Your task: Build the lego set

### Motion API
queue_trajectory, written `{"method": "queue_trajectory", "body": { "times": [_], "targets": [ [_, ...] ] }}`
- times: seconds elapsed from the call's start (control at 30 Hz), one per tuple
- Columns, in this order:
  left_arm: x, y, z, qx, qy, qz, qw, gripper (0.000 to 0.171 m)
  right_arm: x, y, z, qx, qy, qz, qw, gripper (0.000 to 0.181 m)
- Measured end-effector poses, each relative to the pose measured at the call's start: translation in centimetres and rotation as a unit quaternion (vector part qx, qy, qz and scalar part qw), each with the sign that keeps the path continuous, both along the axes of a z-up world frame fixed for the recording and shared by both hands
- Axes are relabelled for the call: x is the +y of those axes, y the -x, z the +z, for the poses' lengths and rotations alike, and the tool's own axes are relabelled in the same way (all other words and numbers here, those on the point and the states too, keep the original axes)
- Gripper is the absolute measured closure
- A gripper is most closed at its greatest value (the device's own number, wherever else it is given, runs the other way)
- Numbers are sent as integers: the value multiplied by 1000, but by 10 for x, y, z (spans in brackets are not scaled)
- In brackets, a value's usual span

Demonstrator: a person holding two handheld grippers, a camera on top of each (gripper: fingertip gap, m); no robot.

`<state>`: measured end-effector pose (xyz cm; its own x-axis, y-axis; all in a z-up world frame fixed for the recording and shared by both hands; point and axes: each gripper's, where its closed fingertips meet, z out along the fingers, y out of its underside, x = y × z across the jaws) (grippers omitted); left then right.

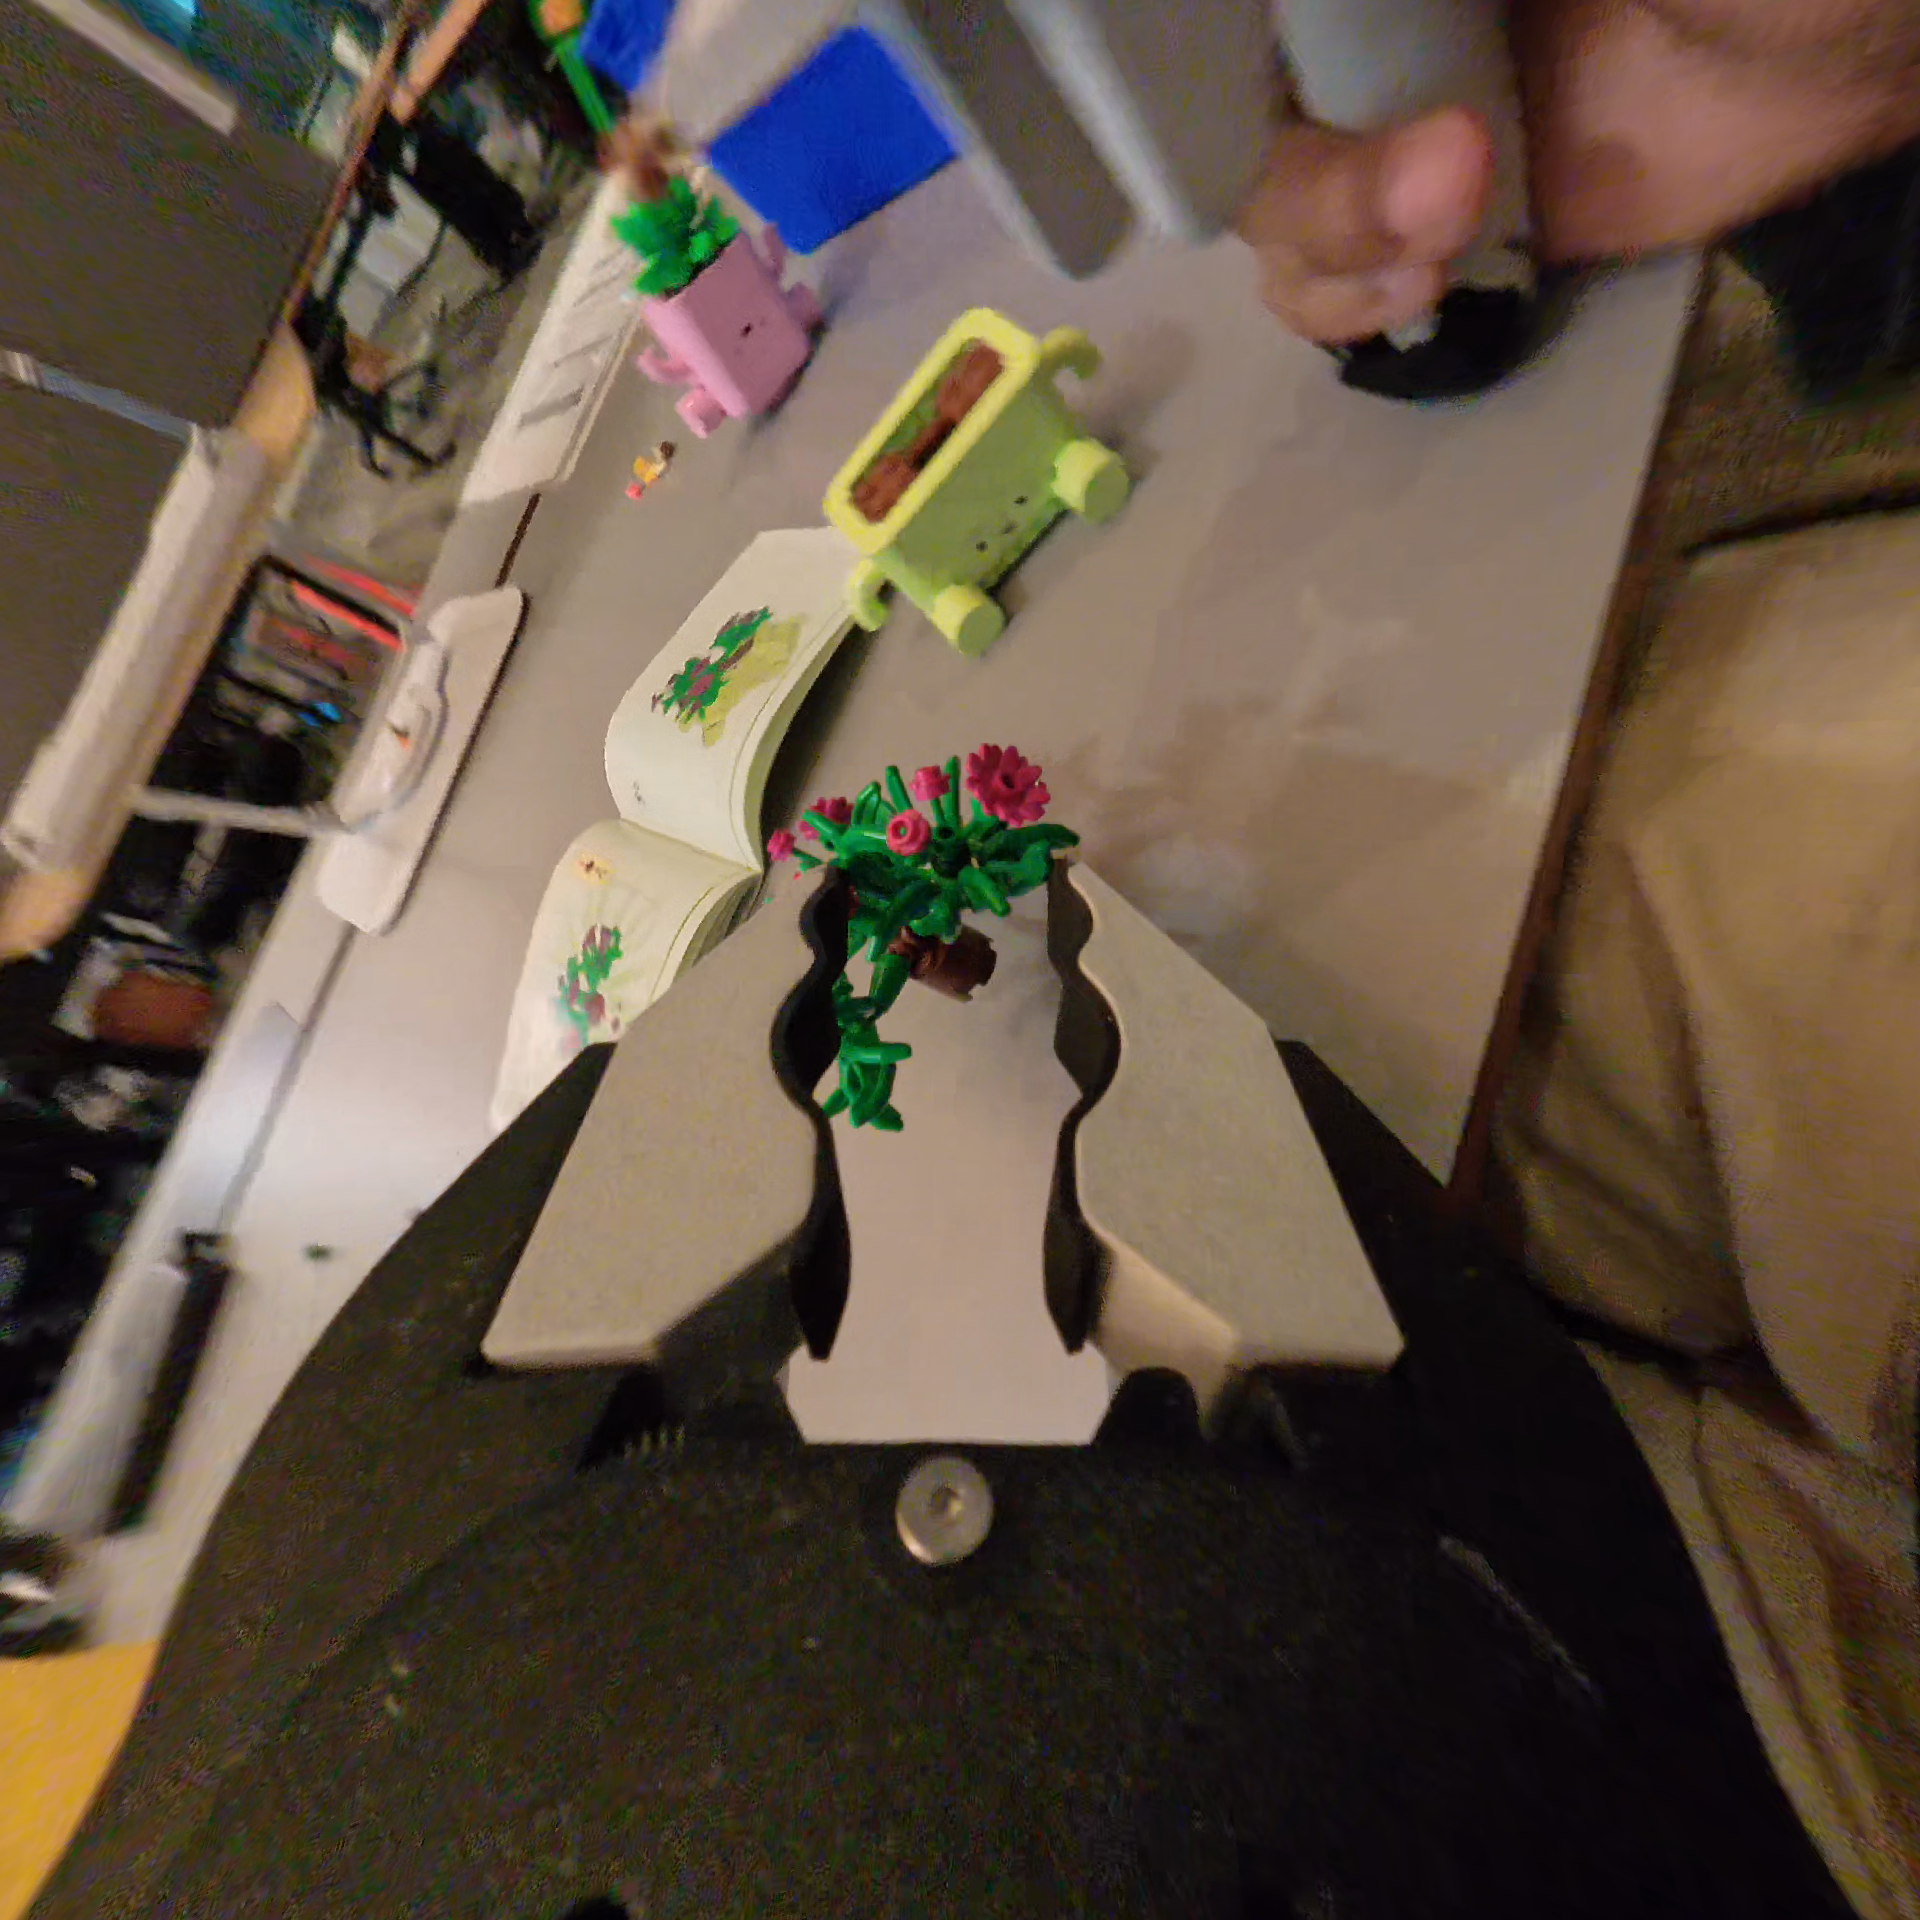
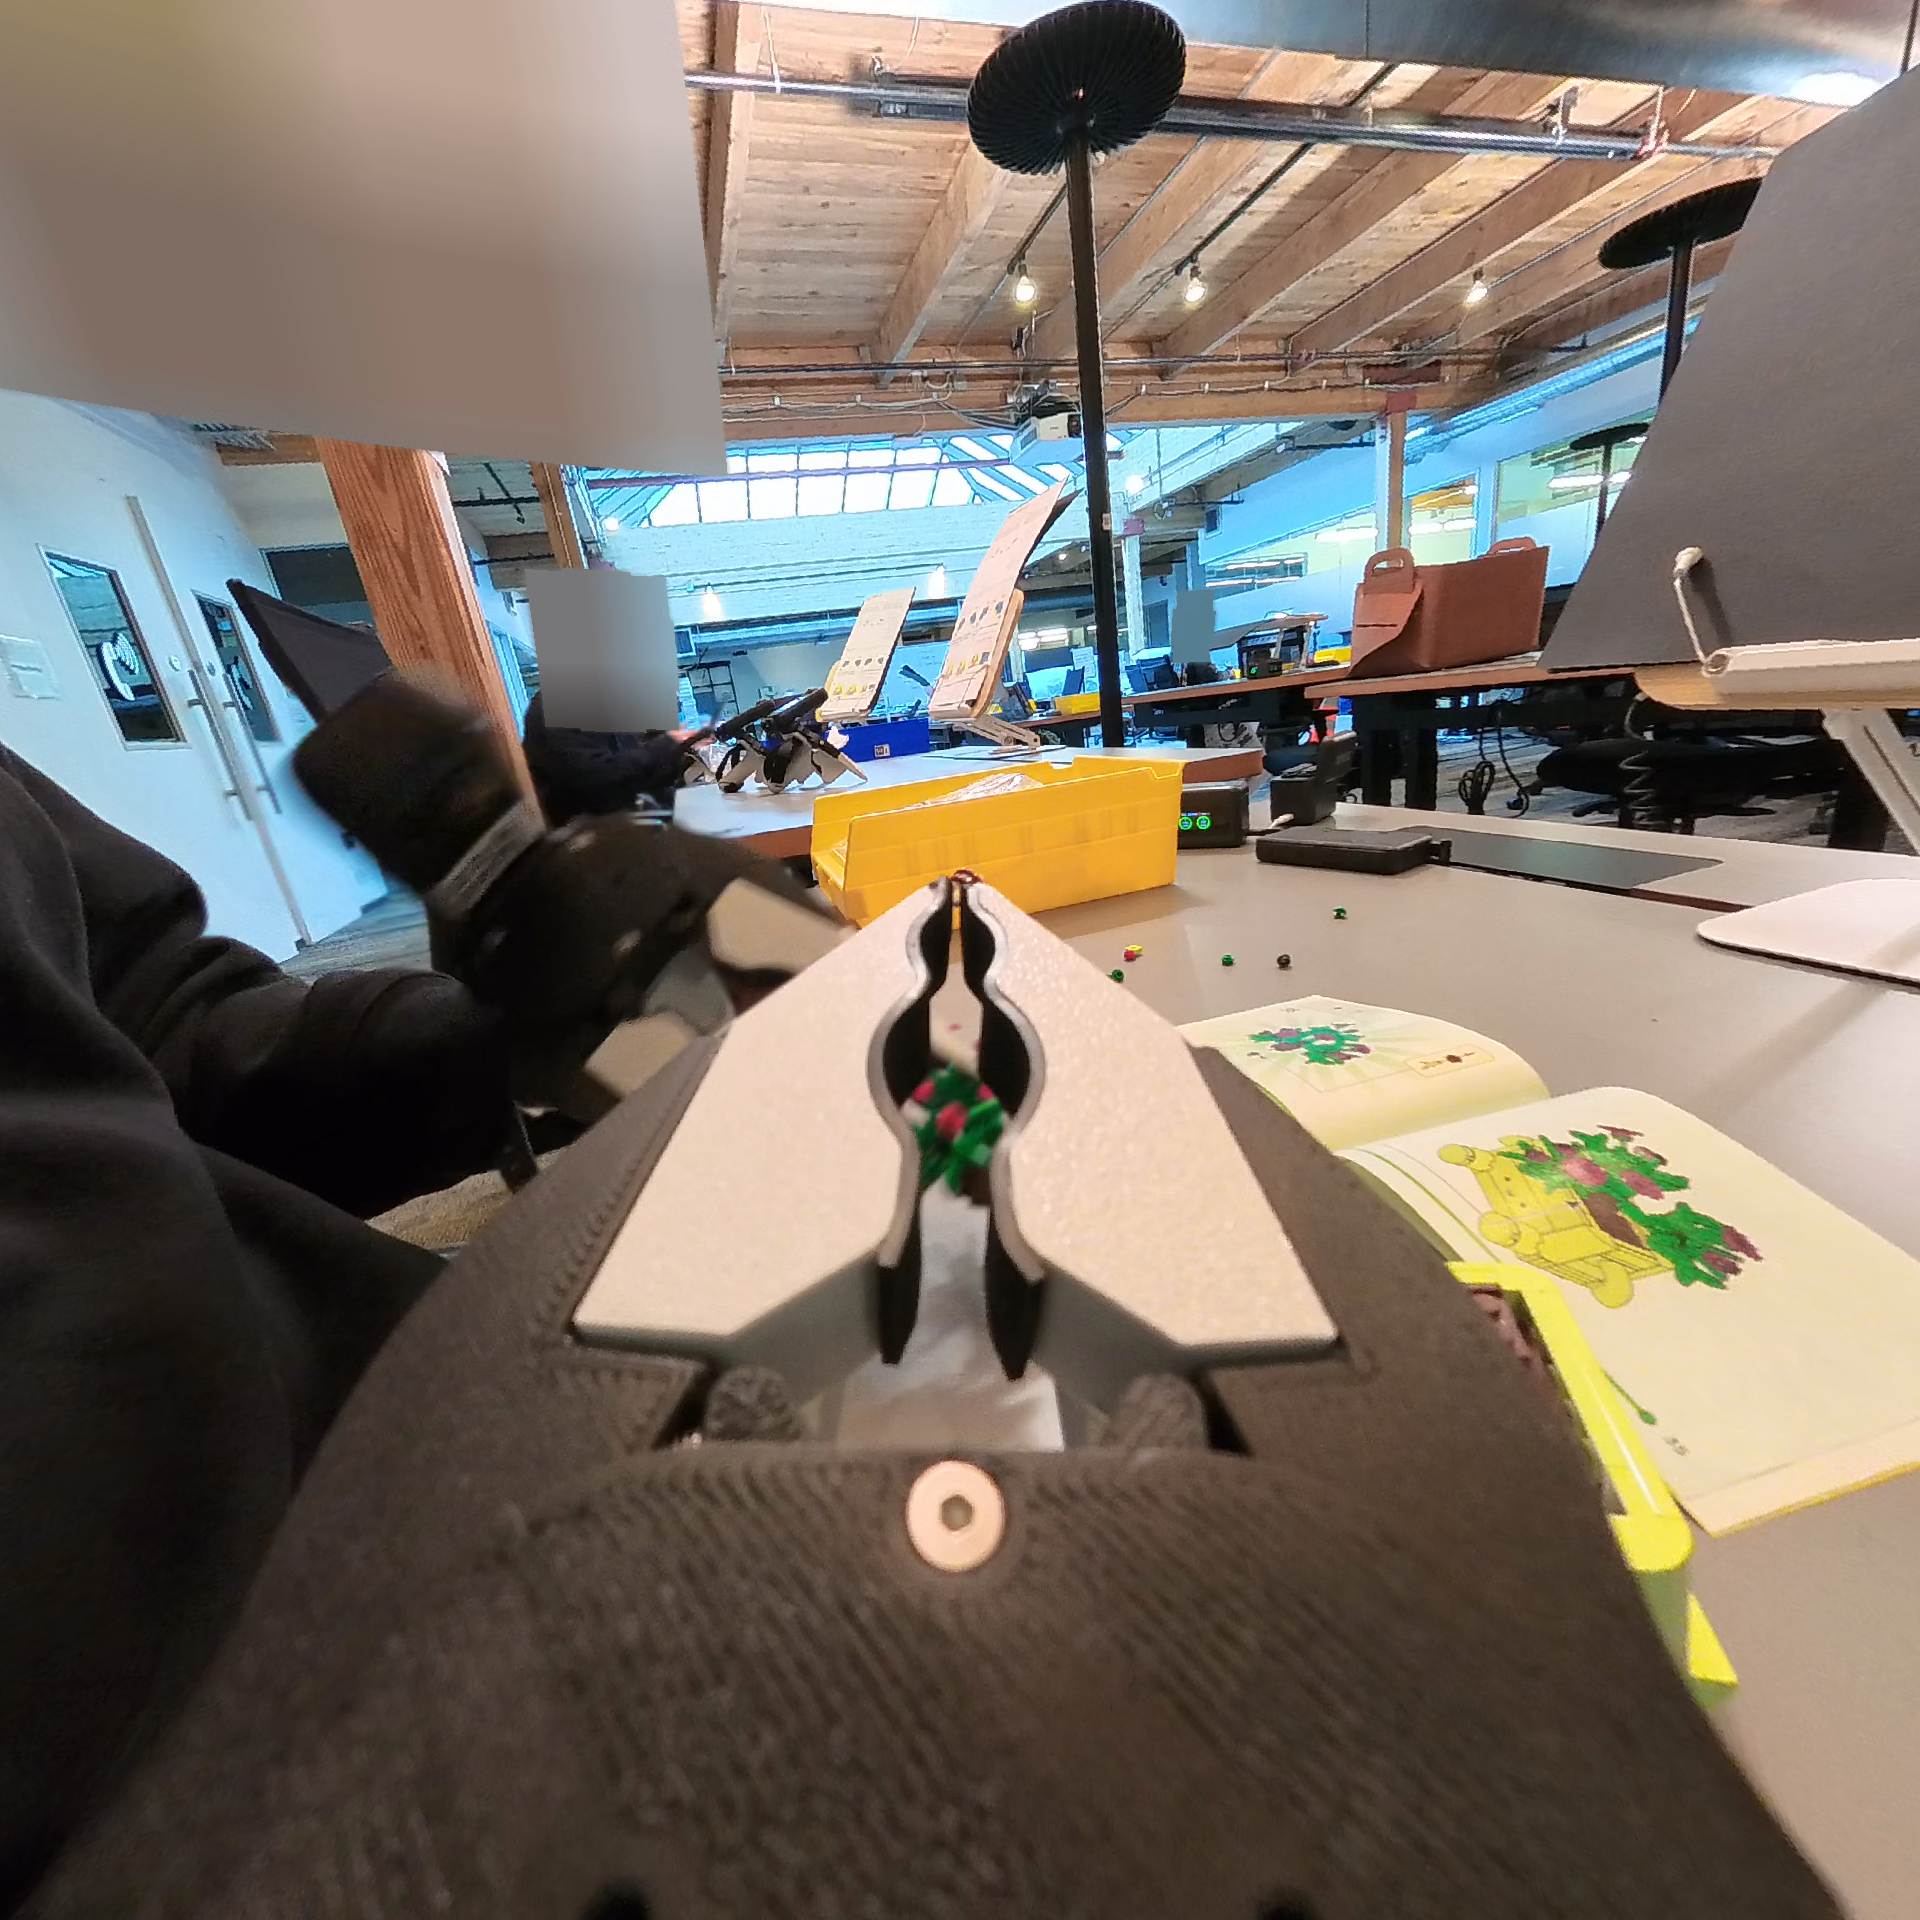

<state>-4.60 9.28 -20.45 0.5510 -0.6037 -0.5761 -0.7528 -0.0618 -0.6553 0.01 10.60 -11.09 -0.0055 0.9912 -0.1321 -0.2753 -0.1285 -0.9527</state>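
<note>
Grey fingers of the left gripper [image 1: 945, 883] stood spread around a flower bouquet [image 1: 925, 883] at frame centre. Higher up sat the lime planter [image 1: 977, 478]. Right gripper [image 2: 958, 885] pinched a tiny dark piece, tips nearly together.

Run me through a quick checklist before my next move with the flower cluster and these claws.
1. Right claw pinching the tiny dark red piece at its tips: ok.
2. Left claw gripping the flower cluster: cannot tell; leaves meet both fingers, jaws stand wide.
3. Flower cluster in the right wrist view: not ok, blurred behind the claw.
4. Yellow-green planter with its open top uncovered: ok.
5. Instruction booklet lying open on the table: ok.
</note>
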Motion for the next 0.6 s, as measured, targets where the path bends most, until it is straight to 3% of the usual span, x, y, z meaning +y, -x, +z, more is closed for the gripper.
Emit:
{"method": "queue_trajectory", "body": {
  "times": [0.1,0.17,0.3,0.43,0.5,0.6],
  "targets": [
    [12,17,6,-124,72,63,988,134,0,0,0,0,2,1,1000,181],
    [18,28,8,-229,132,99,959,135,0,0,0,0,5,4,1000,181],
    [24,51,13,-423,235,134,865,135,0,0,0,1,8,7,1000,181],
    [30,71,12,-543,294,142,774,135,0,0,0,2,12,9,1000,181],
    [31,77,12,-561,299,139,759,134,0,0,0,3,14,10,1000,181],
    [30,81,11,-544,286,136,777,124,1,-1,1,6,18,10,1000,181]
  ]
}}
